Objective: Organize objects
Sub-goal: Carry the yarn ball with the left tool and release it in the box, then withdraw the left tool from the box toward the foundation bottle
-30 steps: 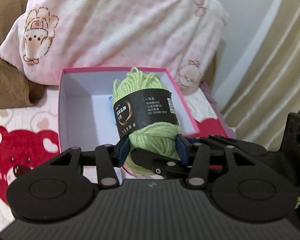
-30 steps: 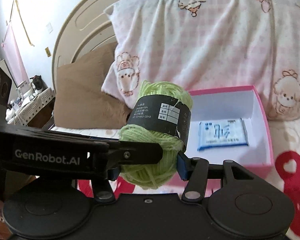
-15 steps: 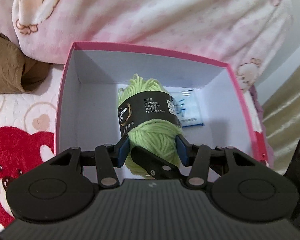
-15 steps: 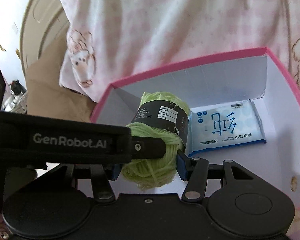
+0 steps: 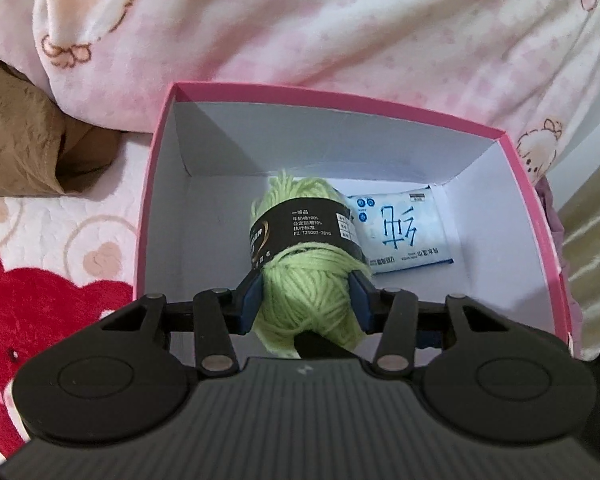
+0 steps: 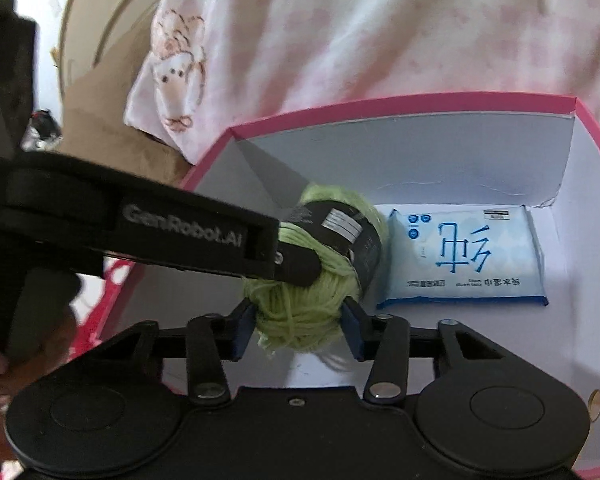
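Since a second ago I have carried the green yarn ball (image 5: 308, 284) forward and down, from above the near rim to well inside the pink box (image 5: 556, 240), and both sets of jaws have just been closing further with the yarn between them. Nearest me, the left gripper (image 5: 306, 300) is clenched on the lower end of the ball, blue pads pressing into the wool. The right gripper (image 6: 298, 326) also squeezes that end, from the other side. I judge the ball to be at or just above the white floor; I cannot tell if it rests there. Just beyond it, touching or nearly so, lies the blue tissue pack (image 6: 464, 256). Behind the box the pink blanket (image 5: 340, 32) is heaped. Placement looks nearly finished; releasing comes next.
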The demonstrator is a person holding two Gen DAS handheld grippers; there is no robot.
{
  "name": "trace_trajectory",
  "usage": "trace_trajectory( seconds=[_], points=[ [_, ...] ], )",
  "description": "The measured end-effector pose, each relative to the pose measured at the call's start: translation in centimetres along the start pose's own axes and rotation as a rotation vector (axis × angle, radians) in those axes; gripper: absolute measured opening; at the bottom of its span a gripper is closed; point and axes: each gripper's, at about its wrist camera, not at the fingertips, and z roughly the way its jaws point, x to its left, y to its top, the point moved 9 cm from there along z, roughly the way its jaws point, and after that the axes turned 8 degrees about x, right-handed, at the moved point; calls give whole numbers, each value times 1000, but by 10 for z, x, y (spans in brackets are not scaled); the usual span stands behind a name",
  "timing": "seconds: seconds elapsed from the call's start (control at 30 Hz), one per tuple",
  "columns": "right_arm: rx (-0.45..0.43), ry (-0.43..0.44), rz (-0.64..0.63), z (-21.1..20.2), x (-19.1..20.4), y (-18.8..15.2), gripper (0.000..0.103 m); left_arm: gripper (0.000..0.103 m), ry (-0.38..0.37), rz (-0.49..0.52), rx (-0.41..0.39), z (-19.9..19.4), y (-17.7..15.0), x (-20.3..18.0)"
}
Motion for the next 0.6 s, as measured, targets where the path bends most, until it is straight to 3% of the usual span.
trace_trajectory(
  seconds=[0.1,0.3,0.37,0.53,0.6],
  points=[
    [0,-79,3,9,-4,3,47,45,-16,-9,-12,-2,1,-1],
    [29,-42,-2,14,-1,0,50,38,27,-4,-3,9,7,1],
    [15,-75,-35,5,-2,-4,50,38,49,0,-2,12,7,1],
    [2,-59,-67,-35,-6,-15,57,42,47,-23,-5,4,1,2],
    [-4,-57,-85,-56,-6,-19,60,49,27,-19,-7,-9,-5,-2]
  ],
)
